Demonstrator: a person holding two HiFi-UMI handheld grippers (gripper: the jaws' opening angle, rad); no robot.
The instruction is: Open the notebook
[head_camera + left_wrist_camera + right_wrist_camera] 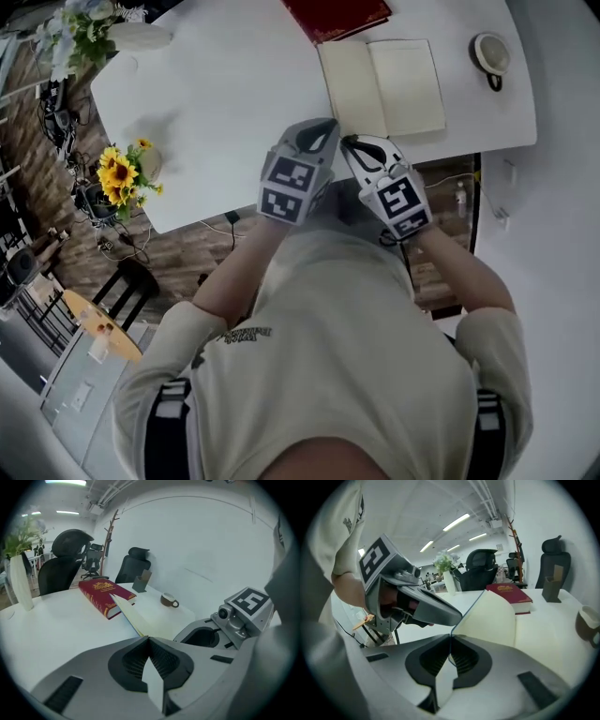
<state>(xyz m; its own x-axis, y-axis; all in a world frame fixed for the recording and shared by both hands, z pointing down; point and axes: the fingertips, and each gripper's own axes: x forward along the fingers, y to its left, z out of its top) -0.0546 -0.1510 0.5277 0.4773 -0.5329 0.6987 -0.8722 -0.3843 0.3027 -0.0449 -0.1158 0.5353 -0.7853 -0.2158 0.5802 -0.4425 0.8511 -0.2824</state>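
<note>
Just beyond the person's shirt [347,356], the left gripper [326,129] and right gripper [352,142] are both closed at the near-left corner of the notebook [384,86], which lies spread open on the table [225,94], so opening looks done and only drawing clear remains.

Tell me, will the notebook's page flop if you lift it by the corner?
Probably floppy: the page pinched in the right gripper curves over instead of standing flat. It looks thin, so it is likely light and easy to crease. The notebook itself lies open and flat on the table, so it shouldn't roll or tip.
</note>
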